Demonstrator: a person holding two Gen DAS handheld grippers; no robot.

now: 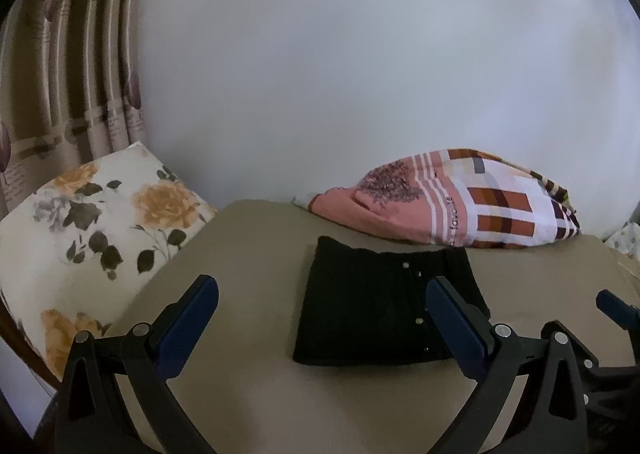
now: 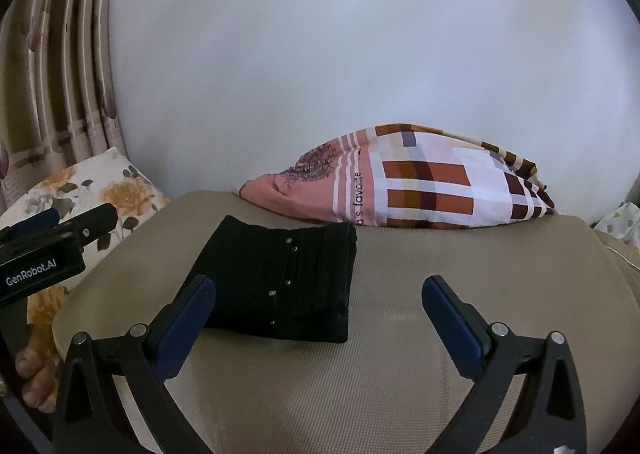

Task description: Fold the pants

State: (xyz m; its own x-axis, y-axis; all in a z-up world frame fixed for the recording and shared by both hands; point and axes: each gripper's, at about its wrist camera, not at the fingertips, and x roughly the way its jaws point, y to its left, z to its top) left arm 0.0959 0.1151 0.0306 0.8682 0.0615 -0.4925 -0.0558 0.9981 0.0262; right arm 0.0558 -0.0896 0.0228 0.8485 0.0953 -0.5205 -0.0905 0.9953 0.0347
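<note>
Both tongs, left point(image 1: 322, 318) and right point(image 2: 319, 318), gape apart and empty. Just ahead of them, folded black pants point(image 2: 280, 278) lie flat on the beige bed point(image 2: 440, 274). Soft, light cloth, probably; pinching a folded edge seems safest.

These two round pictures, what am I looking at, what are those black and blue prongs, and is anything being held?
There is no robot here. A person holds a hand-held gripper in each hand, and each has a wide-angle camera looking forward along its two fingers, which rounds the pictures. The prongs are those fingers. One picture is from the left hand-held gripper, the other from the right hand-held gripper. Both are open and hold nothing. Black pants, already folded into a compact rectangle, lie on a beige surface. Behind them a plaid pillow rests against the wall, and a floral pillow sits at the left by a curtain.
</note>
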